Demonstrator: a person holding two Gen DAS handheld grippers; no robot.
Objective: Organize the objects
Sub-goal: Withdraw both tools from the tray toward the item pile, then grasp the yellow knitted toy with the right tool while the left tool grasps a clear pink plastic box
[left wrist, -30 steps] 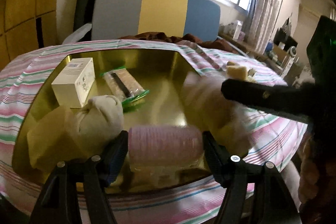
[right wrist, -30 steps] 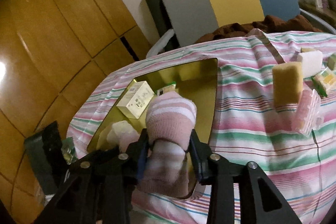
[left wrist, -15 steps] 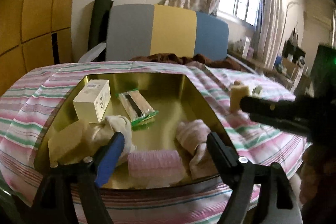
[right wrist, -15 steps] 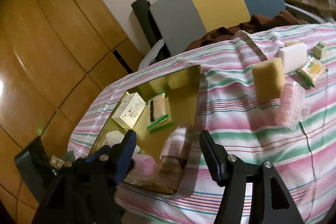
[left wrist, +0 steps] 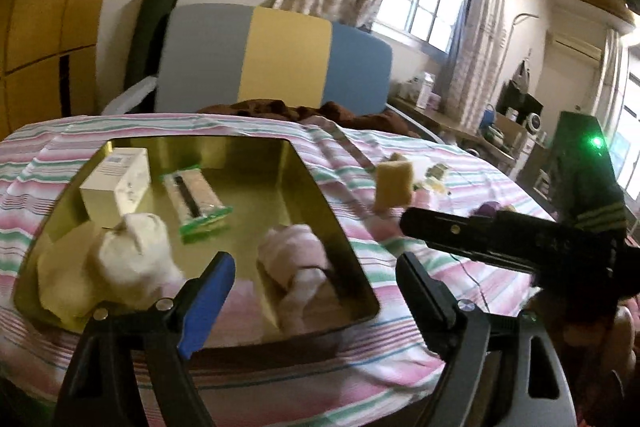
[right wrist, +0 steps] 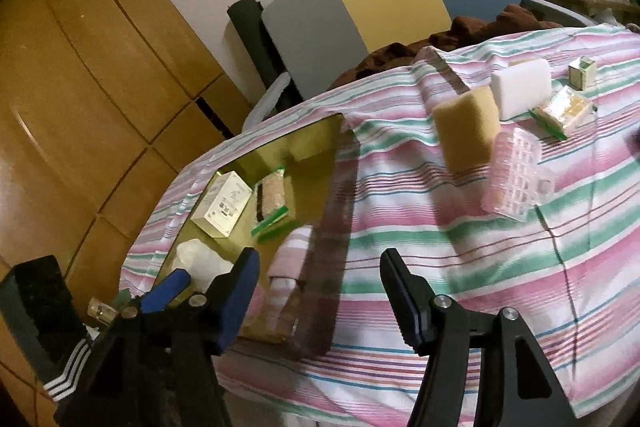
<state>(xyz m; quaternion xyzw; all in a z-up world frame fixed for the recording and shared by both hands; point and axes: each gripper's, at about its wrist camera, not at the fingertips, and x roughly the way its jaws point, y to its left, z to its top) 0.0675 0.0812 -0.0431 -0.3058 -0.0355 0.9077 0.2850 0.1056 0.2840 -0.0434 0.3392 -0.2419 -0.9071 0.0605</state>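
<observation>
A gold tin tray (left wrist: 320, 187) lies on the striped cloth and holds a white box (left wrist: 116, 183), a green-edged packet (left wrist: 198, 201), a cream sock (left wrist: 132, 259), a pink striped sock (left wrist: 296, 263) and a pink roller, mostly hidden behind my fingers. My left gripper (left wrist: 312, 291) is open and empty above the tray's near edge. My right gripper (right wrist: 320, 287) is open and empty beside the tray (right wrist: 320, 163), whose pink sock (right wrist: 290, 259) shows there too.
On the cloth to the right lie a yellow sponge (right wrist: 466, 127), a white sponge (right wrist: 520, 87), a clear pink case (right wrist: 516, 179), a packet (right wrist: 562, 113) and a small box (right wrist: 582, 73). A grey, yellow and blue headboard (left wrist: 280, 59) stands behind.
The right gripper opened and let the pink striped sock drop into the tray. The left gripper opened off the pink roller. Both pulled back from the tray.
</observation>
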